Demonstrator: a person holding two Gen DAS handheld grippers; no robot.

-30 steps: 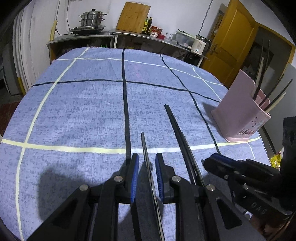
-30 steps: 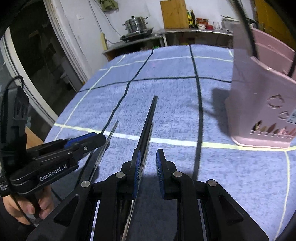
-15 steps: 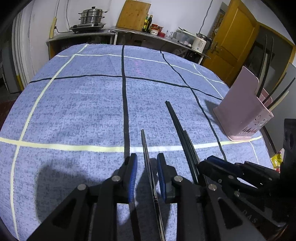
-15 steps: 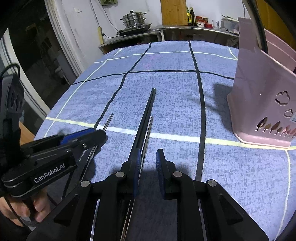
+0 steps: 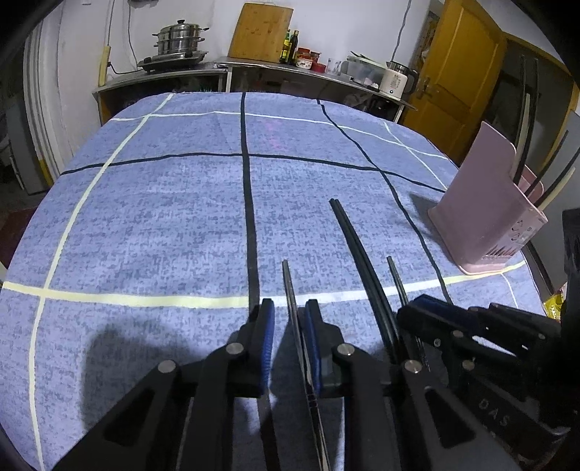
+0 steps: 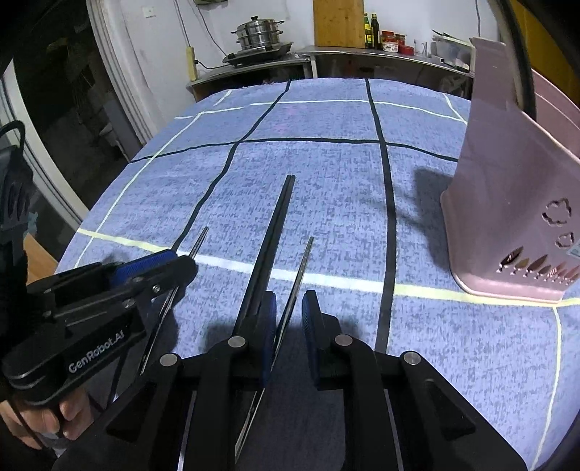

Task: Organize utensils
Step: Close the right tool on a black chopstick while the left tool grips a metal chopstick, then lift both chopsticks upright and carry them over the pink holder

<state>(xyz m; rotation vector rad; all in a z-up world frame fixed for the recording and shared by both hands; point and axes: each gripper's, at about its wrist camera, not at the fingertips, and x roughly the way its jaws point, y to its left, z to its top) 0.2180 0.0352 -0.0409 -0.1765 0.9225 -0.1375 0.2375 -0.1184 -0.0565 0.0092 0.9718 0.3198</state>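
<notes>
A pair of black chopsticks (image 5: 357,246) lies on the blue checked tablecloth (image 5: 163,217), also in the right wrist view (image 6: 273,232). Two thin metal chopsticks lie either side of it. One metal chopstick (image 5: 291,290) runs between the open jaws of my left gripper (image 5: 288,319). The other metal chopstick (image 6: 299,271) runs between the open jaws of my right gripper (image 6: 288,308). A pink utensil holder (image 5: 485,210) with several chopsticks stands at the right; it also shows in the right wrist view (image 6: 514,203).
The right gripper's body (image 5: 471,333) is close beside the left one. A counter with a steel pot (image 5: 179,45) and a cutting board (image 5: 261,30) stands behind the table. A yellow door (image 5: 453,76) is at the back right.
Both grippers have drawn back a little along the table. The right gripper has shifted right, so the metal chopstick now lies between its jaws instead of beside the left finger.
</notes>
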